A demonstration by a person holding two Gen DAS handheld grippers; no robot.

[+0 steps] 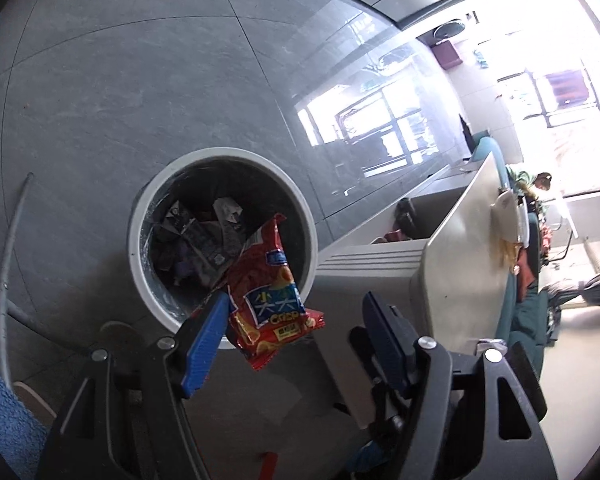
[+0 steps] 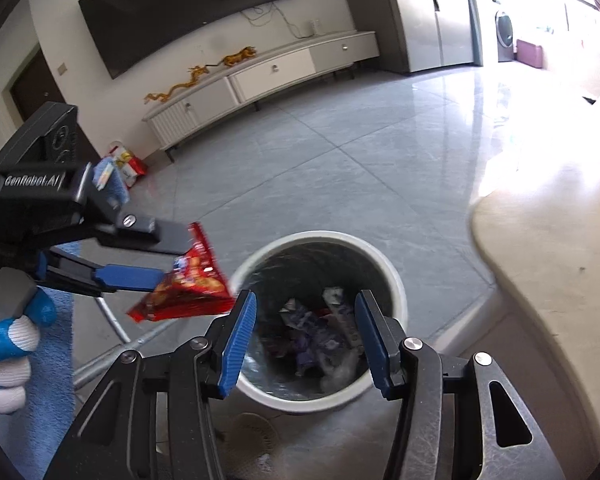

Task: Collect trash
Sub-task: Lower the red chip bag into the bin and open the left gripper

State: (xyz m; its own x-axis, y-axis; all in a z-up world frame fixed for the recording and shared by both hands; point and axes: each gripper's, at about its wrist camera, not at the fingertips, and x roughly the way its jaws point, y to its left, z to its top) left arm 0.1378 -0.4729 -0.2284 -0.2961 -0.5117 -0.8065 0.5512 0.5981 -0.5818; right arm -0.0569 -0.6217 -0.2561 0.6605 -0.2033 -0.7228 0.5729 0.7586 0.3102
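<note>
Hanging beside one bin (image 1: 220, 240): one red snack packet (image 1: 268, 296), left fingers (image 1: 204, 344) spread.

- Grey tiled floor (image 2: 340, 168) all across, glossy, bright window glare washing over its right side.
- White wall (image 2: 188, 52) at the back carries a big dark television (image 2: 188, 12), cables dangling just under it.
- Long white low cabinet (image 2: 268, 76) against that wall, golden dragon figurines (image 2: 180, 86) along its top.
- Dark door (image 2: 32, 92) at far left.
- Pale rounded tabletop edge (image 2: 540, 260) juts in from the right.
- Left wrist view: window panes (image 1: 560, 96) blaze white, reflected on the floor; teal seating (image 1: 528, 312) beside a beige panel (image 1: 464, 248).
</note>
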